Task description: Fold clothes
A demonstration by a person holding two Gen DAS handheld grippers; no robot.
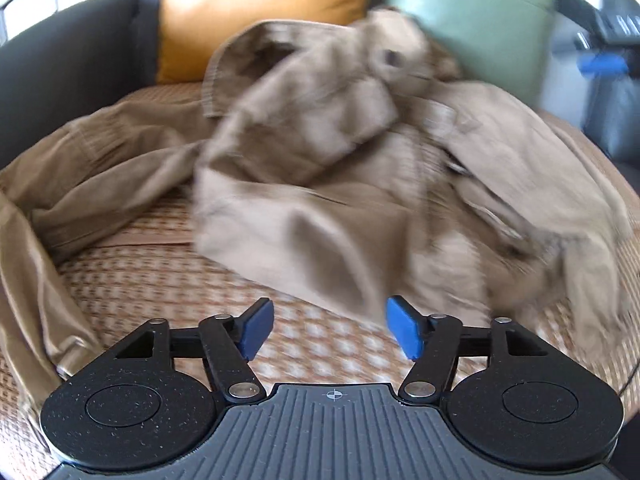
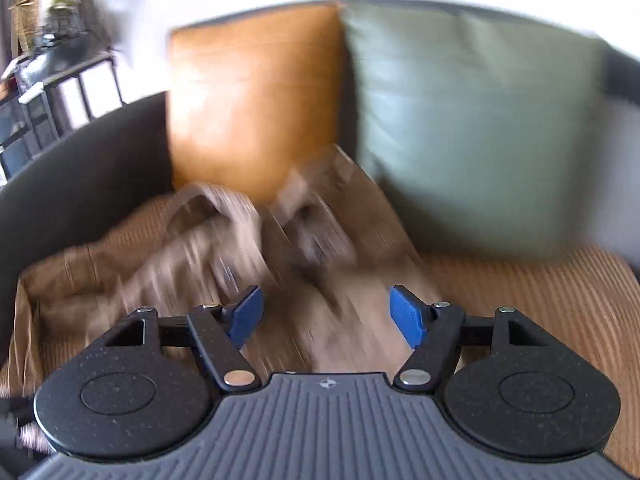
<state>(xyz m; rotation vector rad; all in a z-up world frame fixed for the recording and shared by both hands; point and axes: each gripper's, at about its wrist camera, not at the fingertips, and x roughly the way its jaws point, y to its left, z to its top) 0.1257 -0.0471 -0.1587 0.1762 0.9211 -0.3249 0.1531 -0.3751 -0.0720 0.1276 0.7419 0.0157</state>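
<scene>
A crumpled tan jacket (image 1: 320,168) lies in a heap on the woven seat mat (image 1: 168,280), one sleeve trailing off to the left. My left gripper (image 1: 330,330) hovers just in front of the heap, open, with nothing between its blue pads. The right wrist view shows the same tan jacket (image 2: 248,256), heavily blurred, spread below the cushions. There my right gripper (image 2: 326,316) stands open over the cloth, and nothing is held between its blue pads.
An orange cushion (image 2: 252,92) and a green cushion (image 2: 472,128) lean against the sofa back. A dark armrest (image 2: 80,168) bounds the left side. Bare woven mat (image 2: 540,300) lies to the right of the jacket. Shelving stands beyond the armrest at far left.
</scene>
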